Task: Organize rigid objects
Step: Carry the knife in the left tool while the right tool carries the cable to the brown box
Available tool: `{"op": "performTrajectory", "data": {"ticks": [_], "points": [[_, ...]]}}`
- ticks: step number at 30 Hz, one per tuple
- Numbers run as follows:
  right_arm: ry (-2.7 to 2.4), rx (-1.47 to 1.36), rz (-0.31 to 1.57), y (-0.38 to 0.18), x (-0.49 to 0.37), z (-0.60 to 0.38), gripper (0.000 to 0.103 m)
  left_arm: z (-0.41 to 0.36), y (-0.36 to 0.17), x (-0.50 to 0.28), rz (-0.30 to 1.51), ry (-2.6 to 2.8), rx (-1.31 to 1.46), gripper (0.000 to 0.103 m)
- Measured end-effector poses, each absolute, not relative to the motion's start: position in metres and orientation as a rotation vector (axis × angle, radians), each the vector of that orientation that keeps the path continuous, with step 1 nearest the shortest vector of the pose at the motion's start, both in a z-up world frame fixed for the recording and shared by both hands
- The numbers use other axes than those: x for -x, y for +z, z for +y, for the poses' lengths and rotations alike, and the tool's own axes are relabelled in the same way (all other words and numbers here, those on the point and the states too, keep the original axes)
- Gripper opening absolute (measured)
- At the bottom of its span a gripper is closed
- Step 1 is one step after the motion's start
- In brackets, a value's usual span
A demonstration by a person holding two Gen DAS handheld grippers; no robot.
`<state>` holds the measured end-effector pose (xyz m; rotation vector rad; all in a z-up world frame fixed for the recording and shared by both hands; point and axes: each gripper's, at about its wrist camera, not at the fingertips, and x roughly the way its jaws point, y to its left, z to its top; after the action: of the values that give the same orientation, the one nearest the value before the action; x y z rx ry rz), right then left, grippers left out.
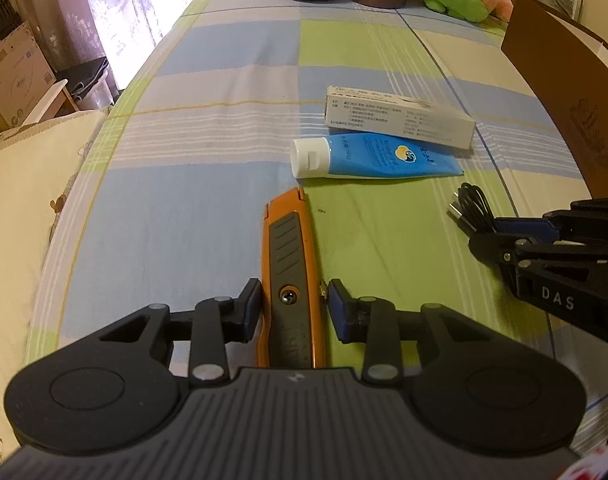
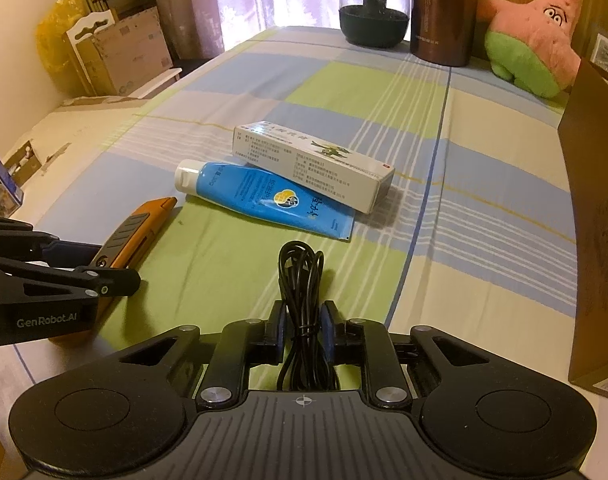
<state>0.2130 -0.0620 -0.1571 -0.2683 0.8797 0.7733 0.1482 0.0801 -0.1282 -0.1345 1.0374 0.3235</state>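
An orange and grey utility knife [image 1: 290, 272] lies on the checked cloth, also in the right wrist view [image 2: 134, 236]. My left gripper [image 1: 294, 308] straddles its rear part; the left pad touches the knife, and a small gap shows at the right pad. My right gripper [image 2: 303, 330] is shut on a bundled black cable [image 2: 302, 292], which also shows in the left wrist view [image 1: 470, 210]. A blue tube with a white cap [image 1: 368, 158] [image 2: 264, 196] lies ahead, with a white carton [image 1: 400, 118] [image 2: 314, 164] resting against it.
A brown cardboard box [image 1: 564, 92] [image 2: 596, 240] stands at the right. At the far edge are a dark glass jar [image 2: 374, 4], a brown canister [image 2: 444, 12] and a pink and green plush star [image 2: 532, 36]. A cream pillow [image 1: 28, 200] lies at the left.
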Motion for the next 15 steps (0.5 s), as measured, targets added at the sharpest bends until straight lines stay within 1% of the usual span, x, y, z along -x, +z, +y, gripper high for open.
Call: {"op": "performTrajectory", "data": {"ticks": [5,7,8,15], "points": [[0.772,0.308,0.854,-0.1581,-0.2088,-0.0586,0.015,0.0793,-0.128,-0.15,1.044,0.321,0.123,0.031],[0.773,0.309,0.855,-0.1582,-0.2091,-0.0586,0.015,0.0798,-0.1279,-0.1504,1.046,0.317,0.123,0.03],[0.774,0.309,0.857,-0.158,-0.2093,-0.0586,0.012,0.0803,-0.1279,-0.1505,1.046,0.316,0.124,0.03],[0.78,0.302,0.872,-0.1564,-0.2106,-0.0595,0.012,0.0804,-0.1275,-0.1502,1.049,0.311,0.128,0.03]]}}
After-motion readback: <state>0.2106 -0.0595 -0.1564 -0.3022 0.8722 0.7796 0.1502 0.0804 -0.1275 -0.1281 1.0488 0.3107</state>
